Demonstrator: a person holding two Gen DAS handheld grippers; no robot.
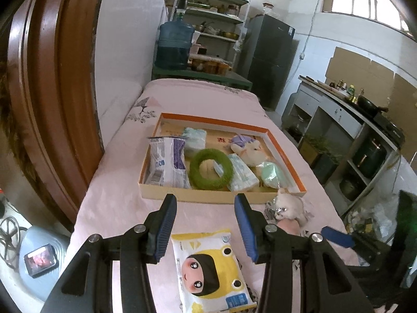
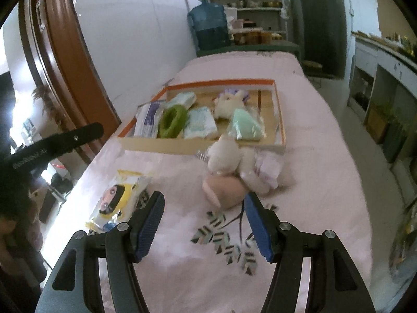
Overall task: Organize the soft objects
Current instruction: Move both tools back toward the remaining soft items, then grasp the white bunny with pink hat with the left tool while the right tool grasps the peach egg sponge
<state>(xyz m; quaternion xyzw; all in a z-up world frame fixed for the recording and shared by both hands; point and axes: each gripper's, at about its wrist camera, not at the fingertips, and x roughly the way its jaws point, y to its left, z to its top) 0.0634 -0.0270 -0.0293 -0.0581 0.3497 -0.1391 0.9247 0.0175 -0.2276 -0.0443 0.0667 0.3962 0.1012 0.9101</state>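
Observation:
An orange-rimmed cardboard tray [image 1: 289, 168] [image 2: 280, 120] lies on the pink cloth and holds a white and purple packet [image 1: 168, 163], a green fuzzy ring [image 1: 209, 169] [image 2: 172, 121], tissue packs [image 1: 241, 173], a mint pouch [image 1: 272, 173] and a plush toy [image 1: 247, 150]. My left gripper [image 1: 206, 208] stands open above a yellow wet-wipes pack [image 1: 211, 268] [image 2: 117, 197], not touching it. My right gripper [image 2: 204, 208] is open just short of a pink plush [image 2: 224, 187] and a white plush [image 2: 225, 155] [image 1: 288, 203] lying in front of the tray.
The table [image 1: 114, 200] stands against a white wall and a brown door frame [image 1: 49, 99]. Behind it are a water jug [image 1: 174, 45], shelves and a dark fridge [image 1: 268, 60]. A kitchen counter [image 1: 346, 120] runs along the right. A tip of my right gripper [image 1: 336, 236] shows in the left wrist view.

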